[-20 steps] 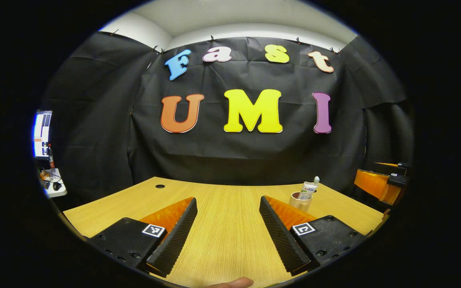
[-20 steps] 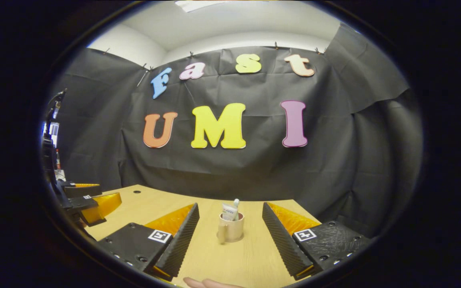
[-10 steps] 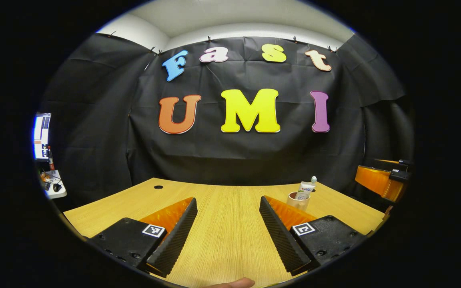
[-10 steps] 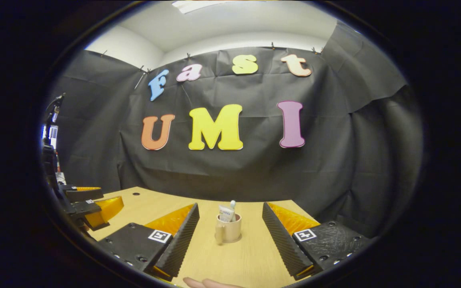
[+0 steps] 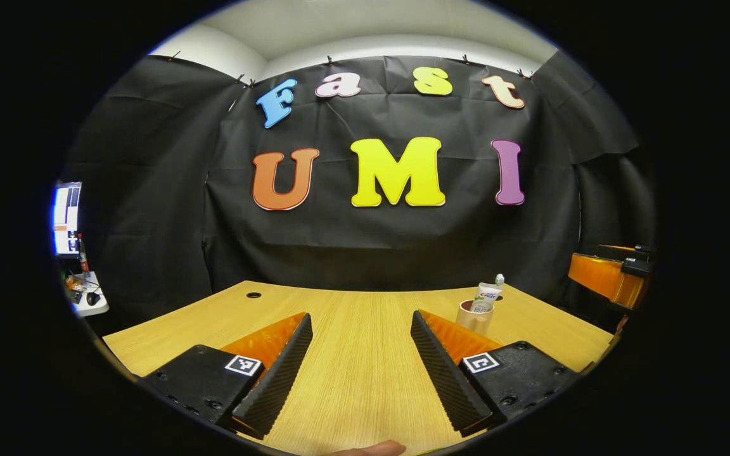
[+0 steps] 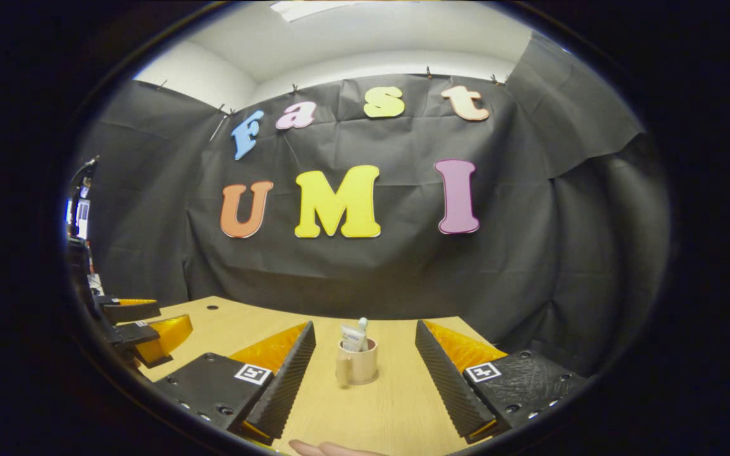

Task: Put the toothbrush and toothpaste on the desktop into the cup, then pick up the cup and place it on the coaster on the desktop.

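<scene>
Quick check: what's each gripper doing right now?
Left gripper: open, holding nothing.
Right gripper: open, holding nothing; cup stands ahead on the desk.

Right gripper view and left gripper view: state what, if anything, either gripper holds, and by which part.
Nothing is held. The right gripper and left gripper are both open with bare desk between their fingers. The cup, with the toothpaste inside, stands untouched ahead.
</scene>
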Demonstrator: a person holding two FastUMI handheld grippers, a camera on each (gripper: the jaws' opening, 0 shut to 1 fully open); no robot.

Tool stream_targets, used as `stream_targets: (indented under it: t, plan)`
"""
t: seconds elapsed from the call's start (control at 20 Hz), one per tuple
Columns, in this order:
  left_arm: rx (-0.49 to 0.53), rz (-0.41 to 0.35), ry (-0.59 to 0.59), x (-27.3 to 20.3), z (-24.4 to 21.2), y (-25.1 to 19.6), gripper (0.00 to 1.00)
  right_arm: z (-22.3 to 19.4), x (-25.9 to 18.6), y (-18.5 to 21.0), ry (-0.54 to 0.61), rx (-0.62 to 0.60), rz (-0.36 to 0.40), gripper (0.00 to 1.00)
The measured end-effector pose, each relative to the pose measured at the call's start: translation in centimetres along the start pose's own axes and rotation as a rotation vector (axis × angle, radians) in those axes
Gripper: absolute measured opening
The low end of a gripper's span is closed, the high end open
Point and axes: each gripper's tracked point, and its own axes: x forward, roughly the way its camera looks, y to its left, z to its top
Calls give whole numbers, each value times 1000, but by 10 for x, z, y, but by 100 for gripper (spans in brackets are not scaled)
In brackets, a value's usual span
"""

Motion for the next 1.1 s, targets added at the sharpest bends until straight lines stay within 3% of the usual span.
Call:
stream_targets:
  t: [1.1]
  plan:
    - [5, -34, -18, -4, -5, -3, 99, -9, 6, 3, 12, -10, -3, 95]
